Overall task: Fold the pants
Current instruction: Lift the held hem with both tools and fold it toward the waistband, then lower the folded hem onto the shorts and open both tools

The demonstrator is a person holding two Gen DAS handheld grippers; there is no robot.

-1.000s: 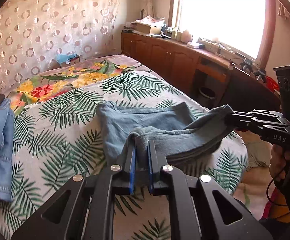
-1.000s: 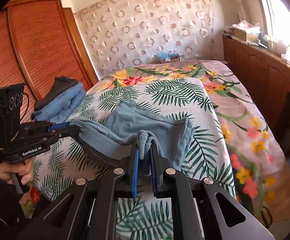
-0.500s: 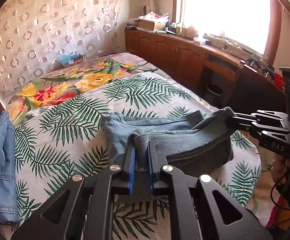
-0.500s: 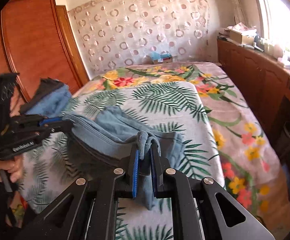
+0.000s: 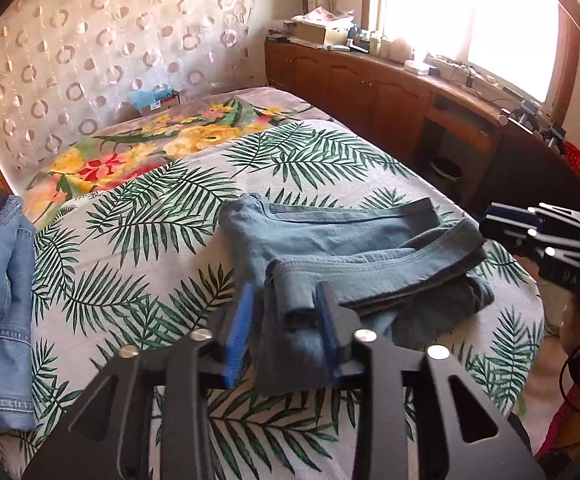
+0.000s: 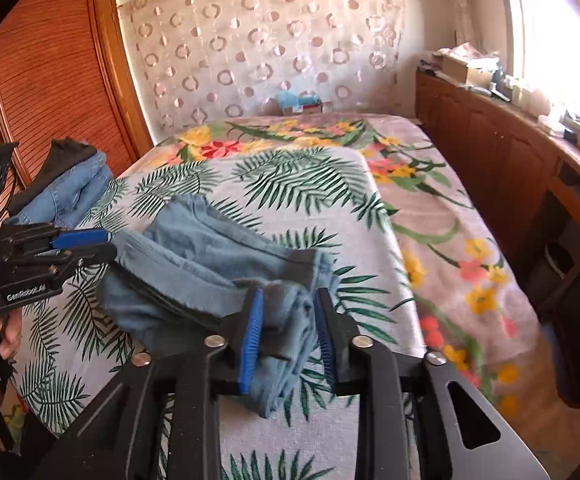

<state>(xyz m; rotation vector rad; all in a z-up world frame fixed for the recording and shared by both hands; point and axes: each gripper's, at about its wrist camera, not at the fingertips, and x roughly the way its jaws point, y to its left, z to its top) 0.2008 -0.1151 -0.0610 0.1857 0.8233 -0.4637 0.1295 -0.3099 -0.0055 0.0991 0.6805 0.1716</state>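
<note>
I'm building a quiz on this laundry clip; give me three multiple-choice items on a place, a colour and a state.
1. Where does the folded blue-grey cotton pants lie?
A. on the palm-leaf print bedspread
B. on the wooden cabinet
C. on the floor

2. What colour are the pads on the right tongs?
A. red
B. blue
C. white

3. How does the cloth lie on the bed?
A. spread out flat in one layer
B. rolled into a ball
C. folded over in layers

Answers:
1 A, the leaf pattern shows all round the pants.
2 B, both ribbed pads are bright blue.
3 C, stacked edges show along the near side in both views.
</note>
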